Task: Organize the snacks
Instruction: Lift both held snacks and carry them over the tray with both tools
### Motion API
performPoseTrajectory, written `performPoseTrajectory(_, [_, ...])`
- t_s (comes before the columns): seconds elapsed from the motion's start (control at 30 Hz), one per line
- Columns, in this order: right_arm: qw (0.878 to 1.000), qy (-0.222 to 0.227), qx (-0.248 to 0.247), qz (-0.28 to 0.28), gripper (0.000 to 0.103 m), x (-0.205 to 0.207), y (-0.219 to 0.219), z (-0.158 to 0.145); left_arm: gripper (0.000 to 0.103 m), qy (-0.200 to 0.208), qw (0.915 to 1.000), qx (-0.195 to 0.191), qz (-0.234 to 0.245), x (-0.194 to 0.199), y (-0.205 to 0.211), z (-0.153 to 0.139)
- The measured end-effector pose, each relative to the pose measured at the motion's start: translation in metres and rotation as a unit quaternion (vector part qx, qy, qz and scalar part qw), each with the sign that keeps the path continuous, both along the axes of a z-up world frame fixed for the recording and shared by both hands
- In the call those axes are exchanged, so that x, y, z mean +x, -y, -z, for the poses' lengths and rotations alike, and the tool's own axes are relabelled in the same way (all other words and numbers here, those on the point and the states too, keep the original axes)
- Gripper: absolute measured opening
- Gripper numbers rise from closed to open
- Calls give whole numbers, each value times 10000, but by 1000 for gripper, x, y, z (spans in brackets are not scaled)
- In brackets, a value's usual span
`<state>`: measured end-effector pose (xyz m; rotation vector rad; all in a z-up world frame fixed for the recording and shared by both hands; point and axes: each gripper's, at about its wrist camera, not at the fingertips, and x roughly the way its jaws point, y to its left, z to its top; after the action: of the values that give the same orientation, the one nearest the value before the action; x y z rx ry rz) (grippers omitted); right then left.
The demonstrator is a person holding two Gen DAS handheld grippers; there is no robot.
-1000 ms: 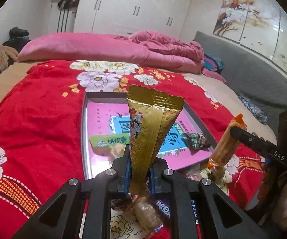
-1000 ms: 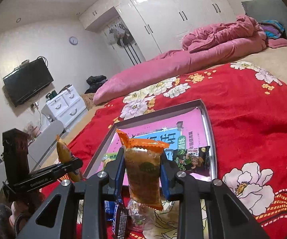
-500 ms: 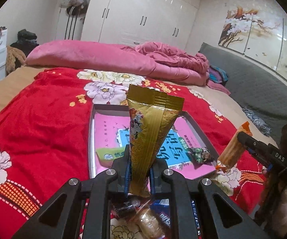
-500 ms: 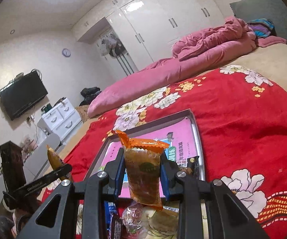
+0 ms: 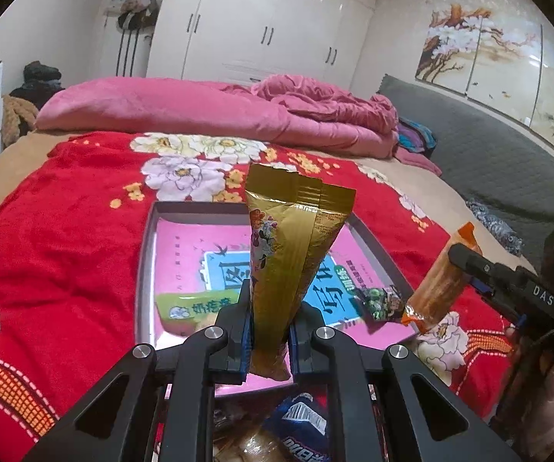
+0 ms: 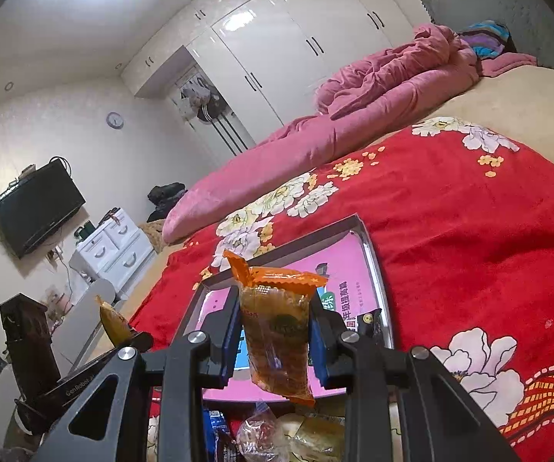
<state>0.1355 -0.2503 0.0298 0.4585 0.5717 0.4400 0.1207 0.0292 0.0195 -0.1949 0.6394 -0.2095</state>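
Since the earlier frame, more of the tray point(image 5: 144, 269) has been brought into the left wrist view, and the right wrist view has been rolled, so the bed is seen slanted. The gold packet point(image 5: 288, 254) is clamped upright by the left gripper point(image 5: 270, 340) above the tray's near edge. The orange packet point(image 6: 277, 331) is clamped by the right gripper point(image 6: 275, 350) above the tray's lower rim. Loose snacks point(image 5: 300, 427) are seen at the lower frame edge. Open pink tray floor is left at upper left.
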Motion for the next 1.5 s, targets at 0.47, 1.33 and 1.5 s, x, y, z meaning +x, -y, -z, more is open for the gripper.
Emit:
performPoseTrajectory(0.47, [9998, -140, 120, 125, 31, 12, -7, 8, 15, -134, 9998, 122, -3, 18, 14, 12])
performPoseTrajectory(1.33, [9970, -657, 409, 61, 31, 30, -24, 32, 15, -423, 9980, 290, 379, 42, 41, 30])
performPoseTrajectory(1.5, [9963, -757, 417, 32, 31, 32, -25, 35, 15, -503, 9970, 389, 439, 45, 45, 34])
